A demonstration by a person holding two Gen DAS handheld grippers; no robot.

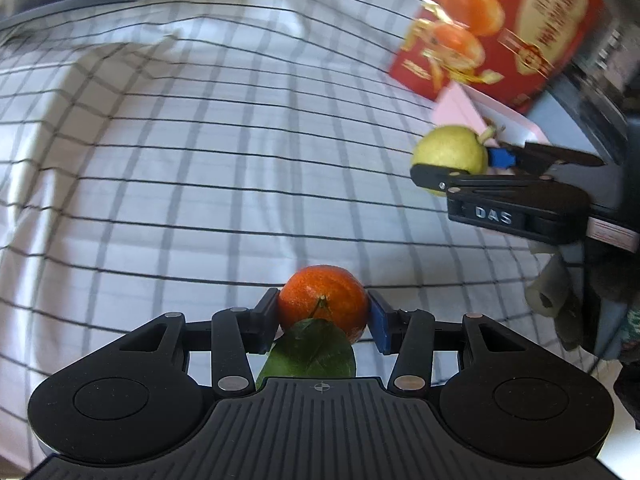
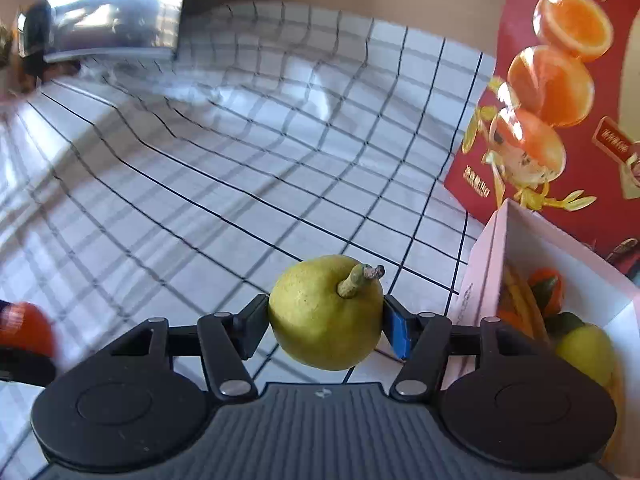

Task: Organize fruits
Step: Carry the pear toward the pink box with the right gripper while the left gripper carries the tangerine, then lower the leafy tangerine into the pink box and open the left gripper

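Two hand-held grippers are each carrying one fruit above a white cloth (image 1: 180, 168) with a dark grid pattern. The left hand-held gripper (image 1: 323, 316) has its jaws partly apart and pressed against both sides of a mandarin (image 1: 323, 300), whose green leaf (image 1: 310, 350) hangs down toward the camera. The fruit is lifted clear of the cloth.

Seen from its own wrist camera, the right hand-held gripper (image 2: 326, 320) grips a yellow-green pear (image 2: 324, 312) between a black pad on one side and a blue pad on the other, with the jaws set moderately wide; the pear's short brown stem (image 2: 358, 276) points up and to the right. In the left wrist view that same gripper and pear appear at the right edge, in front of a pink-walled open box (image 1: 480, 108).

The open box (image 2: 486, 264) sits just to the right of the pear and already holds other fruit: at least one mandarin with a leaf (image 2: 546, 288) and a yellow-green fruit (image 2: 586, 348) partly hidden by the gripper body. Behind the box stands a red carton (image 2: 560, 92) printed with pictures of oranges. At the far left of the right wrist view, the mandarin held in the other gripper shows as an orange blur.
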